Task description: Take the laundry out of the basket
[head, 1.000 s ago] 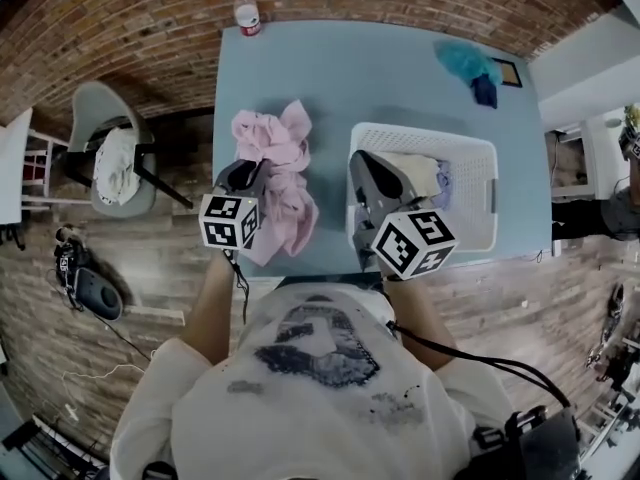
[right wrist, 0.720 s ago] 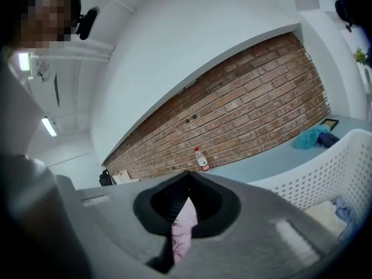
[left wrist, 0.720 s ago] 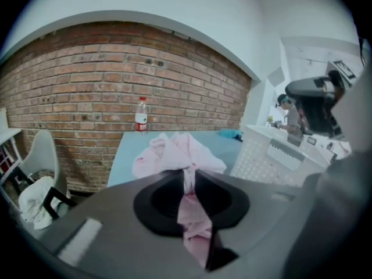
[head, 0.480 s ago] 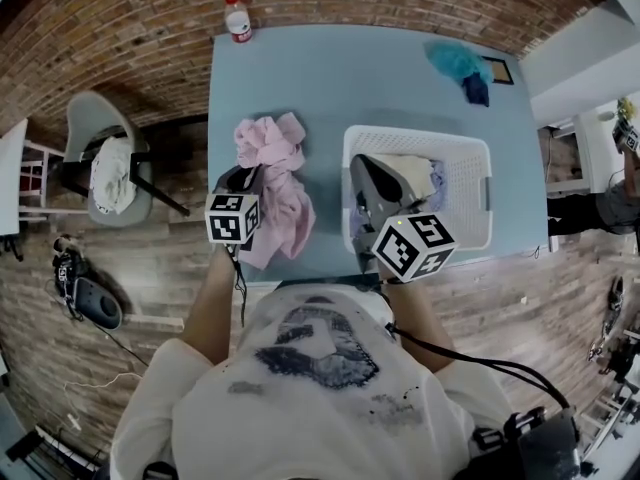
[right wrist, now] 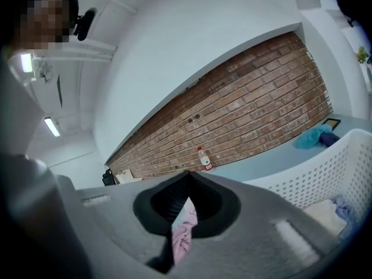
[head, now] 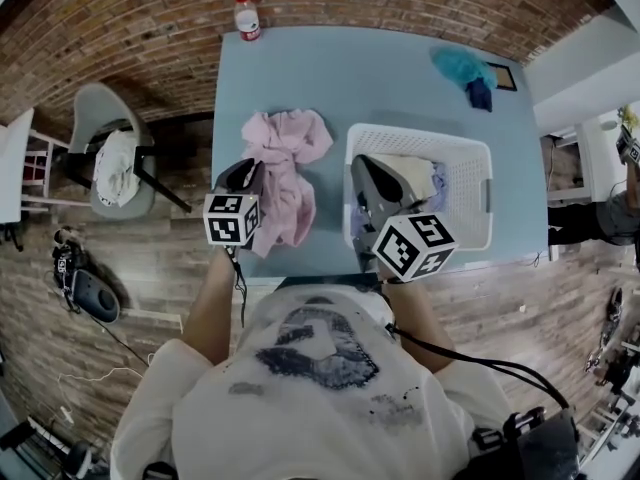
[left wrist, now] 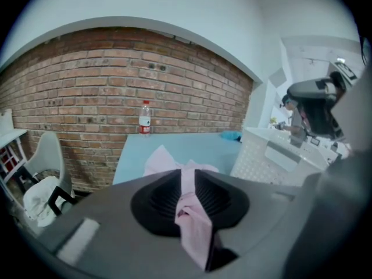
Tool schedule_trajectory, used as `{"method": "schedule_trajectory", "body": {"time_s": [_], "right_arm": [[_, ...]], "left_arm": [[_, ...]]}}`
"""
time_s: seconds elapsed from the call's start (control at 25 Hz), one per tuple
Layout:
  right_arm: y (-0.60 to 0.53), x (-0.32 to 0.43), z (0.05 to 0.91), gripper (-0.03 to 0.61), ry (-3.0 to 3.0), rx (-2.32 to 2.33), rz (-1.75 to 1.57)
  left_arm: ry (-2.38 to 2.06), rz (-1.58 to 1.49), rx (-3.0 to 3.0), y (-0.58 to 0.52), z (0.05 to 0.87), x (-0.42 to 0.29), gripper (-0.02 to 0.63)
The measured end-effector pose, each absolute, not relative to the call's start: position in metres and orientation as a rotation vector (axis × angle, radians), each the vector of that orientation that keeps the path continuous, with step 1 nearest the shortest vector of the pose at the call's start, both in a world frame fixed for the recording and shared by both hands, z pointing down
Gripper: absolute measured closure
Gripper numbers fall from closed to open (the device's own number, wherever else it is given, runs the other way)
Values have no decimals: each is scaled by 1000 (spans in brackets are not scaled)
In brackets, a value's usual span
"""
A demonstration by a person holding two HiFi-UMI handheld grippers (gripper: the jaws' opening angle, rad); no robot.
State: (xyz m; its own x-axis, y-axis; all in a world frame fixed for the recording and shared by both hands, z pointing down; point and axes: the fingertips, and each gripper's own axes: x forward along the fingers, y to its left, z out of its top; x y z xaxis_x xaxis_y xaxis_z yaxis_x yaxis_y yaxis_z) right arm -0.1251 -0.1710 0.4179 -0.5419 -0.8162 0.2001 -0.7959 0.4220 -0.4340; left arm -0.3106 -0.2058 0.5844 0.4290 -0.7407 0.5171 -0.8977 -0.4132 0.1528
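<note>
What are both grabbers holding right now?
Left gripper: closed on the pink garment.
Right gripper: closed on a pinkish cloth.

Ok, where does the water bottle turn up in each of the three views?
Head view: water bottle at the top, left of centre, on the blue table's far left corner.
Left gripper view: bottle left of centre, at the table's far edge.
Right gripper view: bottle near the middle, slightly right.
Shared landmark: the brick wall right behind it.
</note>
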Motion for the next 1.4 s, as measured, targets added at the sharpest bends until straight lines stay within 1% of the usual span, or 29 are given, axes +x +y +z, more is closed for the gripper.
{"method": "schedule_trajectory", "body": {"time_s": [0.32,0.64,0.72,0.8,1.0,1.2,1.4], "right_arm": [[-164,-122,414,581,2622,-1451,-753],[-159,-104,403,581,2645,-1419,-704],[-158,-97,400,581,2647,-1415,-695],[-157,-89,398,581,2651,-1408,-689],[-155,-64,391,581,2663,-1396,-672],[-154,-33,387,581,2669,-1401,-656],[-154,-3,383,581,2668,-1407,-643]], "left_arm": [[-1423,524,2288,-196,573,-308,563],[-1496,463,2314,-191,536,-297,565],[-1524,437,2324,-189,522,-294,569],[-1565,408,2339,-187,506,-288,594],[-1604,348,2388,-182,470,-261,595],[-1628,287,2434,-178,438,-226,615],[-1620,280,2492,-174,419,-186,621]]}}
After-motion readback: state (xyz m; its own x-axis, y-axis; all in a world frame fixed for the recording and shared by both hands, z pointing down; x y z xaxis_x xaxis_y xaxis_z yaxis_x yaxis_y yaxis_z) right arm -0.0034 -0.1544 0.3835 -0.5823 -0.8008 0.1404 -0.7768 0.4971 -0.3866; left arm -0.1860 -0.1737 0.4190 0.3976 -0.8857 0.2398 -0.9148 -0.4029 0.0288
